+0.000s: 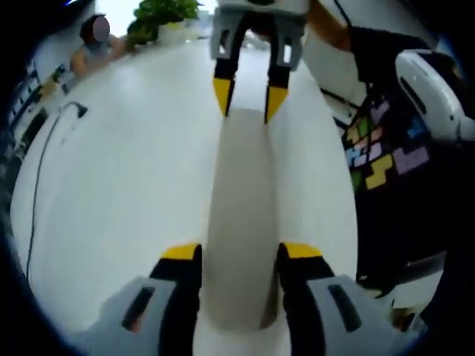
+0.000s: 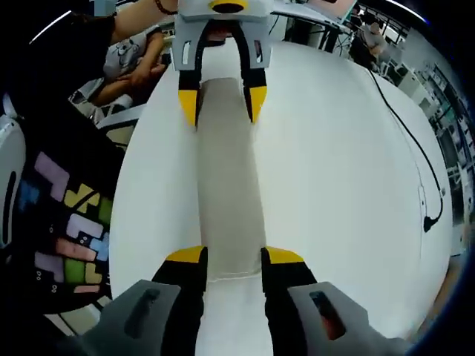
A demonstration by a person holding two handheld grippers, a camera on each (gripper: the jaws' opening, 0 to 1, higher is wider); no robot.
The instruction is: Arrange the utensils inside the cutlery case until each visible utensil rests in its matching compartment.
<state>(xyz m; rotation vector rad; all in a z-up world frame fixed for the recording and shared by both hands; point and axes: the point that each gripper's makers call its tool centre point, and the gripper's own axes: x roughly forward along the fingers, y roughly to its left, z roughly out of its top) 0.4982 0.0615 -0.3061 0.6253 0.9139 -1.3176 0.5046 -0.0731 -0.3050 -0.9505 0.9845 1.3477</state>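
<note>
A long grey cutlery case (image 1: 241,222) lies closed on the white table (image 1: 126,185), so its contents cannot be seen. A black cable (image 2: 415,159) trails across the table well apart from it, and a person in a block-patterned dark shirt (image 1: 386,148) stands at the table edge. The left gripper (image 1: 239,256) and the right gripper (image 2: 231,259) face each other, each with its jaws set around one end of the case, though whether they clamp it I cannot tell
</note>
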